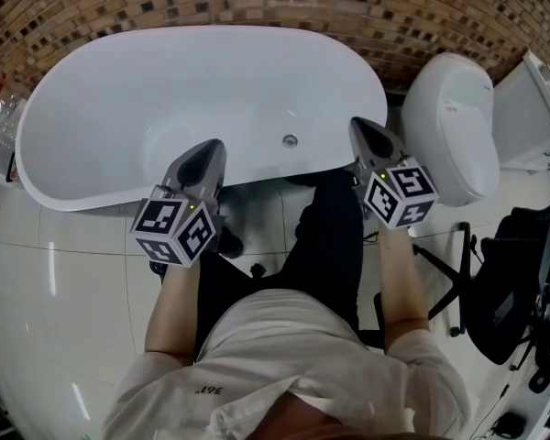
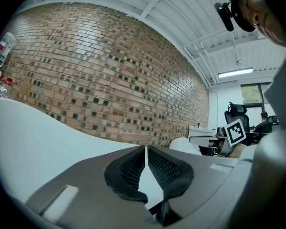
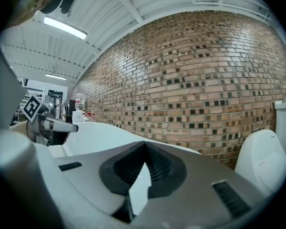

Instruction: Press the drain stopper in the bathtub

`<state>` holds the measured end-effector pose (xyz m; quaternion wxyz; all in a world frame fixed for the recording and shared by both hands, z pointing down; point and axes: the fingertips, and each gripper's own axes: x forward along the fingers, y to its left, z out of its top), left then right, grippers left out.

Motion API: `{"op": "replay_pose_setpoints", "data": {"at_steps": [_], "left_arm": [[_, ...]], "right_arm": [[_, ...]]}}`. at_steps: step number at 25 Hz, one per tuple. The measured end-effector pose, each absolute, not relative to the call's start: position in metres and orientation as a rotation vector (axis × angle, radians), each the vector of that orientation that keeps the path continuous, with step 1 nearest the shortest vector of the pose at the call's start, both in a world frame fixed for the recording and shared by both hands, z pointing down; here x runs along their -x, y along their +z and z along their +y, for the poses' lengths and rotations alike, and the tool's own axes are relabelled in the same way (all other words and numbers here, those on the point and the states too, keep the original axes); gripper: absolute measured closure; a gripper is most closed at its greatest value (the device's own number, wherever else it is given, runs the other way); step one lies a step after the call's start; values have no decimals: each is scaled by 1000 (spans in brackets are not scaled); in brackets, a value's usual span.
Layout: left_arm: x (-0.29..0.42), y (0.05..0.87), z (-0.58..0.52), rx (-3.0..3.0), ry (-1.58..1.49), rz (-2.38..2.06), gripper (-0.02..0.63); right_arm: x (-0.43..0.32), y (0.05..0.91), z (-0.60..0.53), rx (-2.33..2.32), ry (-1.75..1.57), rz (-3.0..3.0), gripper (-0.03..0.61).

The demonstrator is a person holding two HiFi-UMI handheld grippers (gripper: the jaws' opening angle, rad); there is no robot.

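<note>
Held at near rim of bathtub (image 1: 165, 81), jaws closed on nothing: left gripper (image 1: 211, 149) left of the drain stopper (image 1: 291, 140), right gripper (image 1: 365, 126) right of it.

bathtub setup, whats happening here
A person stands at the white oval bathtub, holding a grey two-jaw tool in each hand. The left tool and right tool are both shut and empty, poised above the tub's near rim. The small round metal drain stopper inside the tub is not yet touched.
</note>
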<state>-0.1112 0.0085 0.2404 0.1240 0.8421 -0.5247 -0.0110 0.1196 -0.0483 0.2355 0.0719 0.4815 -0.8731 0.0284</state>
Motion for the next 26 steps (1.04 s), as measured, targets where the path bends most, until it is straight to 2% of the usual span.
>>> {"op": "replay_pose_setpoints", "data": {"at_steps": [26], "left_arm": [[107, 248, 12, -2444, -10, -1520, 606]], "right_arm": [[-115, 241, -44, -1397, 70, -2607, 572]]}}
